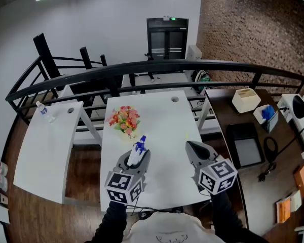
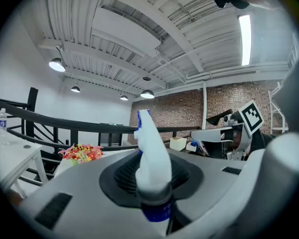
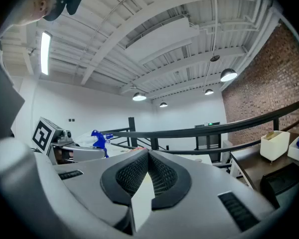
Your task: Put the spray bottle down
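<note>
The spray bottle (image 1: pixel 139 151) is white with a blue nozzle and a blue collar. My left gripper (image 1: pixel 138 155) is shut on it and holds it above the near part of the white table (image 1: pixel 164 118). In the left gripper view the spray bottle's head (image 2: pixel 150 156) stands up between the two grey jaws of the left gripper (image 2: pixel 152 176), nozzle pointing away. My right gripper (image 1: pixel 191 147) hovers to the right of it, shut, with nothing in it. In the right gripper view the right gripper (image 3: pixel 148 153) has its tips touching, and the spray bottle (image 3: pixel 98 138) shows at the left.
A bunch of red and yellow flowers (image 1: pixel 124 119) stands on the white table beyond the left gripper. A second white table (image 1: pixel 43 146) at the left carries a small water bottle (image 1: pixel 41 108). A dark desk (image 1: pixel 228 113) with a white box (image 1: pixel 245 99) lies to the right. A black railing (image 1: pixel 167 65) runs behind.
</note>
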`<state>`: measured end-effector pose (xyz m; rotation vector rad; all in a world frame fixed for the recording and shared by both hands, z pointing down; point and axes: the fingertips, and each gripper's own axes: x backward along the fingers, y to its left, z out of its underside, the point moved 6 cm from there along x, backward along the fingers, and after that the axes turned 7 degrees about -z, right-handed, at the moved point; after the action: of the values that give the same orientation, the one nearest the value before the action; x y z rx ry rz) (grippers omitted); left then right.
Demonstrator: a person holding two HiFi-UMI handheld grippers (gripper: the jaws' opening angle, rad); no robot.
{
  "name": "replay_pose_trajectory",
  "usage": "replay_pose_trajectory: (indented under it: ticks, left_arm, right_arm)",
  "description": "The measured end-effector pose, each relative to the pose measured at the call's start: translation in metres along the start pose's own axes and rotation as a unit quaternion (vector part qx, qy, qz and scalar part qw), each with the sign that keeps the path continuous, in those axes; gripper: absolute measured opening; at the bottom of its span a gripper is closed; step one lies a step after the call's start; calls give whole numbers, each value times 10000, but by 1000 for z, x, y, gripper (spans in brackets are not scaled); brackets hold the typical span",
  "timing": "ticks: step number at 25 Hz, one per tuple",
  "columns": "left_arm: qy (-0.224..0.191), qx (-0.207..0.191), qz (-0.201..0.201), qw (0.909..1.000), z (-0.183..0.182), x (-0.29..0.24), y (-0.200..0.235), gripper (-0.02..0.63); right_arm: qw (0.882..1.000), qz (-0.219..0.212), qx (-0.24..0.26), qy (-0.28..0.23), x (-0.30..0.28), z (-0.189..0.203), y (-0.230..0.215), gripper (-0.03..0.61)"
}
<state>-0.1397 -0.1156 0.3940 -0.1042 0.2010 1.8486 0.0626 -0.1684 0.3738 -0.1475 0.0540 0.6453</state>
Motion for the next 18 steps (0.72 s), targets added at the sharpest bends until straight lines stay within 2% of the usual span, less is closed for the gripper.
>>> replay_pose_trajectory:
  ticks: [18]
  left_arm:
    - [-328, -490, 329, 9977, -11, -104, -21, 110]
  right_arm:
    - [9993, 312, -18, 192, 18, 14, -18, -18]
